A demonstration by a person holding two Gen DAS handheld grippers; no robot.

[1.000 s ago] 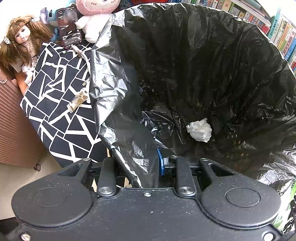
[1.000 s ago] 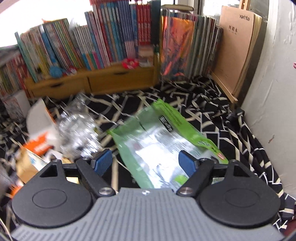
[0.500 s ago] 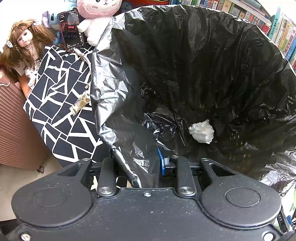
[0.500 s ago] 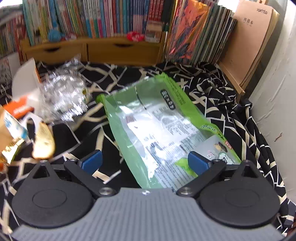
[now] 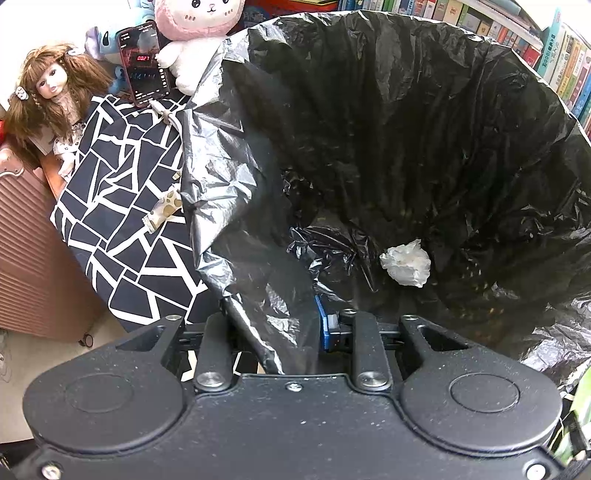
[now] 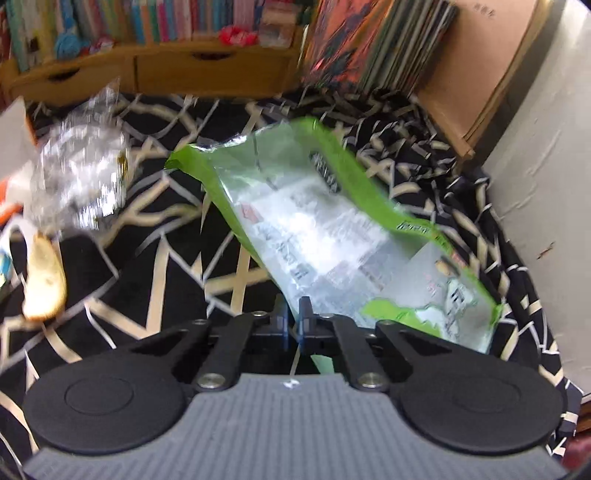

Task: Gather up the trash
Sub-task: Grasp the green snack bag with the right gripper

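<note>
the green plastic pouch [image 6: 332, 229] looks light, floppy and slick, pinched by its near edge in the right gripper [image 6: 294, 325] and lifting off the patterned cloth [image 6: 177, 280]; it will likely sag and flutter. the left gripper [image 5: 291, 328] clamps the rim of the black trash bag [image 5: 406, 129], holding its mouth open over a crumpled tissue [image 5: 406, 262].

Home bedroom: doll [image 5: 48, 92], plush toy [image 5: 195, 29], bookshelf [image 6: 147, 48].

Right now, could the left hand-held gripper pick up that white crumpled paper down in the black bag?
Probably not: the left hand-held gripper is shut on the black bag, holding it open, while the crumpled paper lies deeper inside.
</note>
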